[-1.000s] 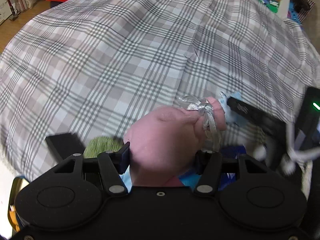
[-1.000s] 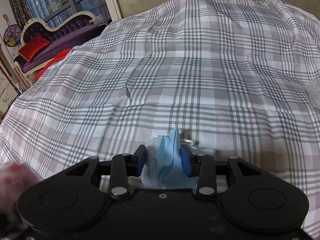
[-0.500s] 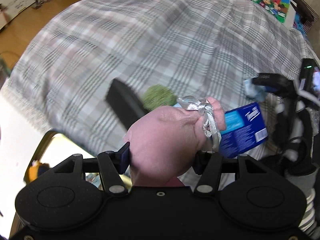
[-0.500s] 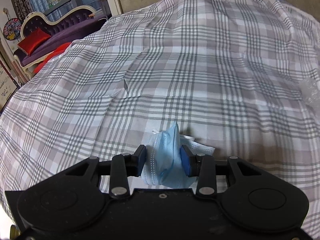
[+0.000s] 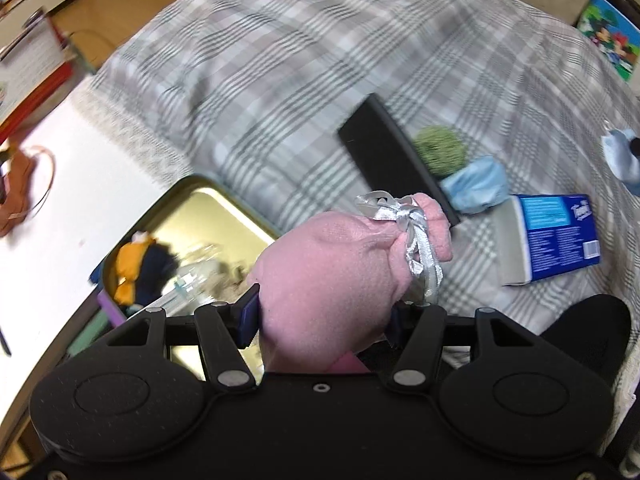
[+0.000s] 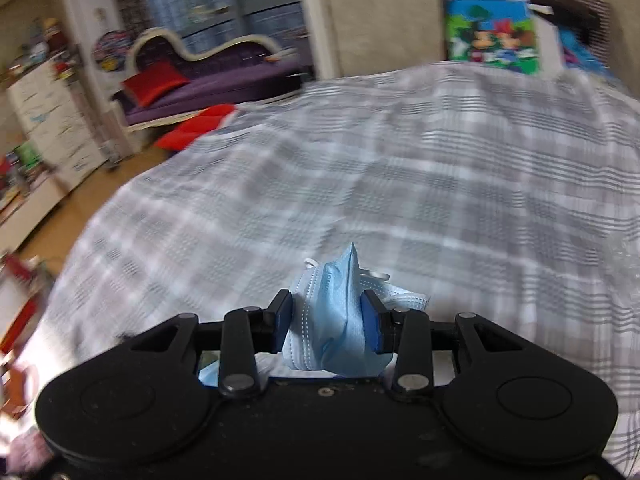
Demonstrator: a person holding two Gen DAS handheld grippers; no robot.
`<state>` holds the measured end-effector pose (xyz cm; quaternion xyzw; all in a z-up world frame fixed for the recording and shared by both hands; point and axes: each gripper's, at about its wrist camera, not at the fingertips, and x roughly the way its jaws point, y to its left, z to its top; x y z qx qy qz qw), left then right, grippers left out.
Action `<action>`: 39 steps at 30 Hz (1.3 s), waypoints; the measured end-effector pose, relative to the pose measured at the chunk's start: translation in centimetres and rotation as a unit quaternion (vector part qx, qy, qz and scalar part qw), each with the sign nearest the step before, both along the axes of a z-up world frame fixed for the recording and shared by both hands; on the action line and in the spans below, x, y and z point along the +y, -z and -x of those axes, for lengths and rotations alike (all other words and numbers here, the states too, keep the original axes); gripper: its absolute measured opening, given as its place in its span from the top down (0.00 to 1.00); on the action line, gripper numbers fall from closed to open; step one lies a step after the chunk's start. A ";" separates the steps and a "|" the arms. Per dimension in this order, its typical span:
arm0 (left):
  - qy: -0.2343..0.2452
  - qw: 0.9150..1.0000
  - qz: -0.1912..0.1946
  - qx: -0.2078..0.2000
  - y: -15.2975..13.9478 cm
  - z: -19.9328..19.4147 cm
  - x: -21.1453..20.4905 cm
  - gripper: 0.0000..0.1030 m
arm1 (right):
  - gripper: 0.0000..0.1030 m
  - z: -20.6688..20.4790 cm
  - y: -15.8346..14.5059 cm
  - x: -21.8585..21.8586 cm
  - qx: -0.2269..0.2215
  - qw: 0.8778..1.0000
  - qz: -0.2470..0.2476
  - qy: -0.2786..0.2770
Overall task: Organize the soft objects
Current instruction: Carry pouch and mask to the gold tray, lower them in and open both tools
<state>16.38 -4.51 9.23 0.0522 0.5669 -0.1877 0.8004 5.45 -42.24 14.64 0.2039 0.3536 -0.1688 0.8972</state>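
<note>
My left gripper (image 5: 322, 314) is shut on a pink fabric pouch (image 5: 340, 276) tied with a silver ribbon (image 5: 420, 240). It hangs over the edge of a gold tin (image 5: 208, 208) that holds several soft items. My right gripper (image 6: 328, 320) is shut on a crumpled blue face mask (image 6: 340, 312), held above the plaid bedspread (image 6: 400, 184). On the plaid bedspread (image 5: 280, 60) in the left wrist view lie a green pom-pom (image 5: 440, 150) and another blue mask (image 5: 476, 190). The mask in my right gripper (image 5: 620, 156) shows at the far right edge.
A black flat box (image 5: 388, 156) and a blue tissue pack (image 5: 556, 232) lie on the bed near the pom-pom. A white table (image 5: 60, 184) holds the tin. A purple sofa with a red cushion (image 6: 156, 84) stands beyond the bed, and a cartoon picture (image 6: 492, 40) at its far side.
My left gripper carried the pink pouch leftward from over the bed to above the gold tin. My right gripper lifted the blue mask higher off the bedspread, so more of the room shows.
</note>
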 end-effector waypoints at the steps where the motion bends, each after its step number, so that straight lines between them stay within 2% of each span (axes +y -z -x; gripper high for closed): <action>1: -0.006 1.000 -0.001 0.001 0.2 0.0 0.6 0.46 | 0.64 0.3 -0.2 1.0 0.000 1.000 -0.005 -0.018; 5: -0.029 1.000 -0.001 0.007 0.8 0.2 3.0 0.46 | 0.64 1.2 -0.5 5.6 0.005 0.996 -0.027 -0.091; 10: -0.055 0.998 -0.001 0.014 1.5 0.2 5.4 0.46 | 0.64 1.5 0.3 11.3 0.024 0.983 -0.063 -0.173; 16: -0.089 0.996 0.002 0.017 2.2 -0.9 7.9 0.46 | 0.64 1.4 1.2 16.7 0.042 0.968 -0.071 -0.237; 27: -0.145 0.988 0.016 0.051 4.5 -6.1 9.8 0.46 | 0.64 -0.9 3.7 22.3 0.088 0.951 -0.080 -0.284; 39: -0.138 0.988 -0.007 0.075 7.4 -10.1 7.7 0.45 | 0.64 -3.4 6.7 25.5 0.135 0.935 -0.084 -0.316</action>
